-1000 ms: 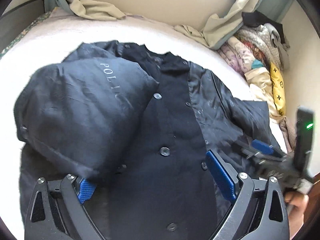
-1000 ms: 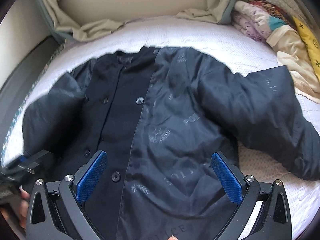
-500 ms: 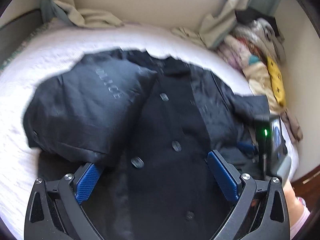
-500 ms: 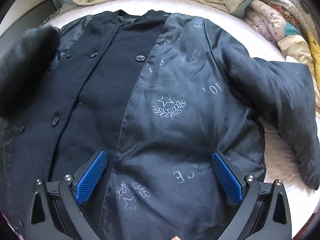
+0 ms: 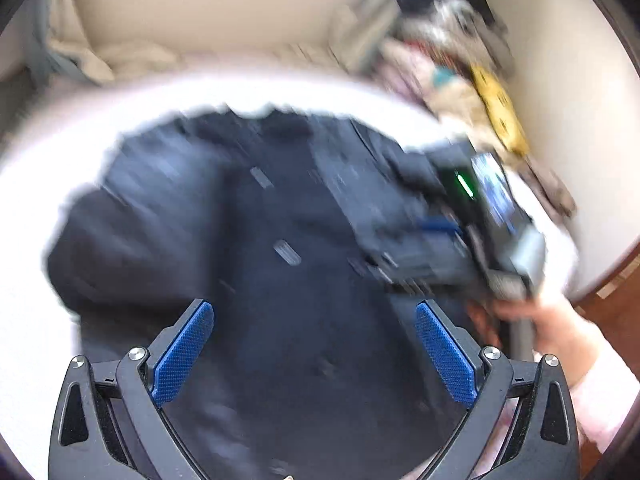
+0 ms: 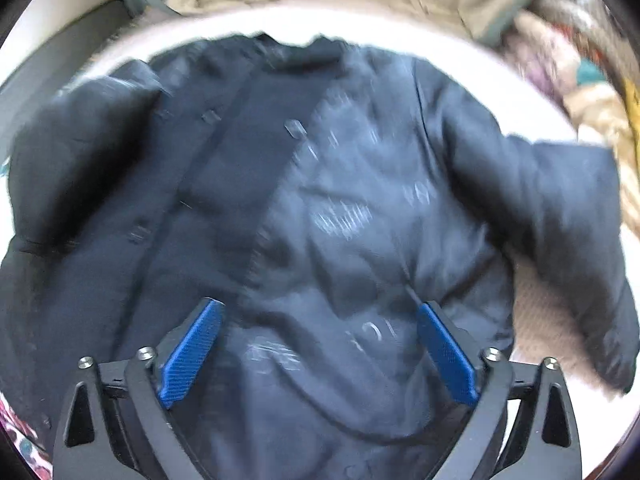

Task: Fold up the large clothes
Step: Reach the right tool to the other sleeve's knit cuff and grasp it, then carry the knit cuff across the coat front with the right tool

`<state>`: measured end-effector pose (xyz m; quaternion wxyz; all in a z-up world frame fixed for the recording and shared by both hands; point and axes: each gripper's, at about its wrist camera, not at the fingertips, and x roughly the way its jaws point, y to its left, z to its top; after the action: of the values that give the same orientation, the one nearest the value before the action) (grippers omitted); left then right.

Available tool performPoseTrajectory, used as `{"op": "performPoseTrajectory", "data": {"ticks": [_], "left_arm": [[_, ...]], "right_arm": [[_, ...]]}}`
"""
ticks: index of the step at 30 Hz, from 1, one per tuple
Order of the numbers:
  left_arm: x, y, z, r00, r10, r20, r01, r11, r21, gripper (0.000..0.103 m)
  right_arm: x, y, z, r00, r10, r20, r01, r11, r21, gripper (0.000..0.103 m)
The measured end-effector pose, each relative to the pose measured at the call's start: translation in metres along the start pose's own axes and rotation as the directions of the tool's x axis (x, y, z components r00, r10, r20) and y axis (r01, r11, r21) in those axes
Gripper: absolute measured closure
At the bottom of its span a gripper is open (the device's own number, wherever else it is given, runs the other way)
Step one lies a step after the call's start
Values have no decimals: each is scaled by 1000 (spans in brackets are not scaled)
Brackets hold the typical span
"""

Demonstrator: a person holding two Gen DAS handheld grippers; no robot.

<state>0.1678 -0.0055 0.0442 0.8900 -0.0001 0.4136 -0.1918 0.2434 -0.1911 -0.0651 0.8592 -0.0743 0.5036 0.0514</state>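
Two grippers, left gripper [image 5: 314, 354] and right gripper [image 6: 320, 354], hover with jaws spread, the right's just narrowing, empty, over a dark jacket [image 6: 320, 200] on the bed [image 5: 32, 320].

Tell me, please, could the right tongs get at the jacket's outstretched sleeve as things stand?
Probably yes: the right tongs, open and empty, have just been closing slightly, and the sleeve lies uncovered on the bed.
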Motion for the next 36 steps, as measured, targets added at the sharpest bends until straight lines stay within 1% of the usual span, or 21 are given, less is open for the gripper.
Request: {"op": "performPoseTrajectory", "data": {"ticks": [1, 3, 4, 5, 7, 8, 9, 10, 11, 15, 17, 19, 22, 23, 28, 29, 31, 32, 33, 34, 36], "left_arm": [[-10, 9, 8, 998, 44, 44, -43, 999, -9, 1], [-34, 36, 24, 979, 157, 132, -151, 987, -56, 1], [-46, 53, 31, 960, 225, 168, -212, 973, -95, 1], [-58, 71, 38, 934, 298, 199, -273, 951, -142, 1], [-79, 108, 45, 875, 425, 231, -371, 896, -244, 1], [-87, 123, 45, 851, 468, 237, -397, 870, -293, 1], [-94, 138, 46, 831, 502, 238, -412, 844, -343, 1], [-100, 152, 44, 818, 525, 234, -415, 822, -390, 1], [-104, 164, 42, 814, 535, 227, -411, 806, -426, 1], [-108, 198, 33, 827, 529, 191, -368, 766, -527, 1], [-110, 206, 27, 832, 526, 175, -366, 758, -540, 1], [-110, 212, 22, 838, 522, 160, -365, 753, -547, 1], [-108, 212, 18, 846, 512, 149, -361, 755, -548, 1], [-106, 212, 18, 849, 508, 146, -358, 756, -548, 1], [-103, 213, 19, 865, 480, 147, -327, 761, -560, 1], [-102, 214, 20, 869, 473, 147, -320, 762, -563, 1], [-100, 214, 21, 873, 465, 144, -314, 763, -564, 1], [-98, 214, 21, 875, 463, 143, -313, 765, -563, 1], [-97, 213, 21, 876, 462, 141, -314, 767, -560, 1], [-96, 212, 22, 876, 462, 140, -317, 768, -556, 1], [-93, 208, 23, 874, 465, 138, -325, 773, -545, 1]], "right_arm": [[-12, 7, 3, 999, -5, 45, 6, 1000, -23, 12], [-28, 21, 9, 995, -4, 102, 10, 998, -55, 16], [-35, 32, 13, 992, 7, 124, 3, 997, -79, 20], [-39, 42, 18, 991, 16, 135, -3, 995, -99, 23], [-49, 71, 27, 986, 59, 159, -34, 987, -157, 31], [-51, 83, 32, 983, 79, 163, -50, 984, -173, 33], [-51, 101, 41, 980, 107, 168, -74, 978, -195, 35], [-54, 121, 49, 974, 146, 172, -106, 969, -222, 36], [-57, 135, 51, 970, 170, 175, -126, 962, -242, 36], [-58, 214, 63, 952, 258, 168, -178, 907, -383, 36], [-50, 244, 63, 950, 264, 165, -170, 884, -436, 35], [-35, 274, 62, 959, 237, 158, -131, 861, -492, 33], [-6, 294, 58, 975, 142, 170, -29, 842, -538, 27], [0, 297, 57, 978, 129, 166, -18, 839, -545, 26], [36, 294, 60, 989, 106, 105, -37, 857, -513, 23], [38, 289, 59, 989, 105, 105, -38, 863, -504, 25], [43, 280, 62, 988, 113, 106, -49, 879, -474, 41], [40, 274, 62, 987, 122, 108, -59, 885, -461, 47], [36, 267, 66, 983, 145, 111, -82, 895, -438, 58], [31, 261, 70, 980, 164, 116, -102, 903, -417, 66], [19, 248, 77, 972, 192, 137, -127, 914, -385, 74]]}}
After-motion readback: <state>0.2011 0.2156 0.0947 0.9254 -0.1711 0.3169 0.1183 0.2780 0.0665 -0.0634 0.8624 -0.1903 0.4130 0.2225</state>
